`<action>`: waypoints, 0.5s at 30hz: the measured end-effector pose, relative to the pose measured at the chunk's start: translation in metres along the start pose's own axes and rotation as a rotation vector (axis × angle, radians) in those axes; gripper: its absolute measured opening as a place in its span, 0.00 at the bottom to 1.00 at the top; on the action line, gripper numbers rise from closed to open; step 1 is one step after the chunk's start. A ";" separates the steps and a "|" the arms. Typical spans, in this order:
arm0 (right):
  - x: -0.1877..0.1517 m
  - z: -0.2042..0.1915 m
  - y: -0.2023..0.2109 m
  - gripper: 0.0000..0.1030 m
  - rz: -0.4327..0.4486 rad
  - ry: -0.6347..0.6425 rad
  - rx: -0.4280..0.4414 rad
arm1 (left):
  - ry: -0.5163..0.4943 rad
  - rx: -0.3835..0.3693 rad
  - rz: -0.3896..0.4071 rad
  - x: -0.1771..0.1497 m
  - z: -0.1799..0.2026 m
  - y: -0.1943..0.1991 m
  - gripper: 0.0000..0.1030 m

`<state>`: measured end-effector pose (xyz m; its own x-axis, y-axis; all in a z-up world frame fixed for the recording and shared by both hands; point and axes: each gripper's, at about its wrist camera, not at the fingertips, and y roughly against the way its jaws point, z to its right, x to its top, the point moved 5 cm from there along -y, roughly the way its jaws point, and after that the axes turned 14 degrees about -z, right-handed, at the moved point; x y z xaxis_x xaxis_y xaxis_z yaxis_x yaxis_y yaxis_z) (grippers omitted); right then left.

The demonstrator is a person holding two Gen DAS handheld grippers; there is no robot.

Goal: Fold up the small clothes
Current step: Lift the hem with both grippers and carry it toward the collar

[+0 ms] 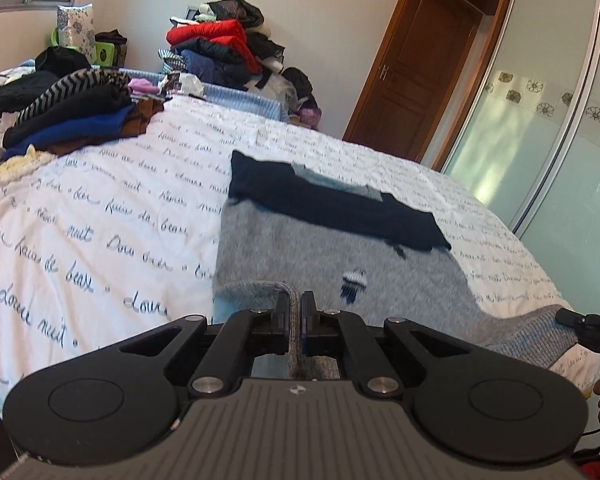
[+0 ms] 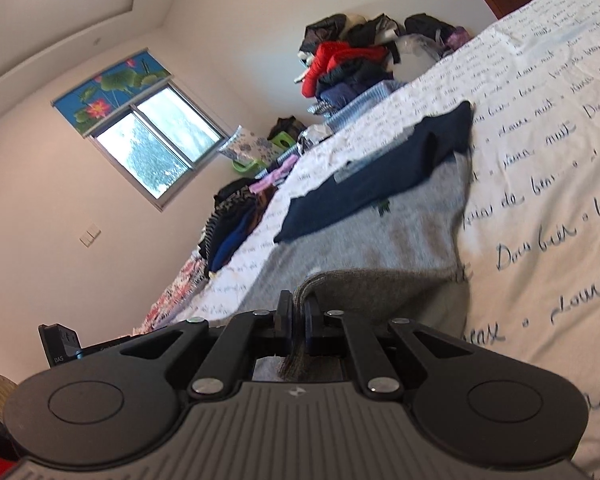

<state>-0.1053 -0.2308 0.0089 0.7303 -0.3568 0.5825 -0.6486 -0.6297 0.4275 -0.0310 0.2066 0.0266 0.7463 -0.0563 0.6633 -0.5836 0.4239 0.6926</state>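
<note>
The left gripper [image 1: 296, 312] and right gripper [image 2: 298, 312] are each pinching the near edge of the grey sweater [image 1: 300, 248], which is lying on the bed [image 1: 100, 208] with its navy part [image 1: 332, 204] at the far end.

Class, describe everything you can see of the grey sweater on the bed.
The grey sweater looks like soft, fuzzy knit, with a navy band folded across its far part and a small striped motif. It lies mostly flat on the script-printed bedspread. Its near hem is lifted, pinched at two corners by the left gripper and right gripper, jaws shut.
</note>
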 end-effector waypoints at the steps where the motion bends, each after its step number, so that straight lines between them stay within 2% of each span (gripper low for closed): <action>1: 0.004 -0.002 -0.001 0.06 0.005 0.005 0.004 | -0.001 0.004 0.011 0.005 0.001 0.001 0.06; 7: 0.015 0.001 -0.010 0.06 -0.003 0.015 -0.021 | -0.008 0.007 0.060 0.023 0.008 0.008 0.05; 12: 0.004 0.011 -0.010 0.06 -0.036 -0.005 -0.043 | -0.018 0.022 -0.010 0.013 0.006 -0.003 0.06; 15: -0.012 0.019 -0.006 0.06 -0.063 -0.031 -0.066 | 0.031 0.033 -0.083 -0.004 -0.010 -0.014 0.09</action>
<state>-0.1065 -0.2356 -0.0136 0.7759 -0.3394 0.5318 -0.6129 -0.6051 0.5081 -0.0229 0.2097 0.0109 0.8019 -0.0622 0.5942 -0.5288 0.3891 0.7543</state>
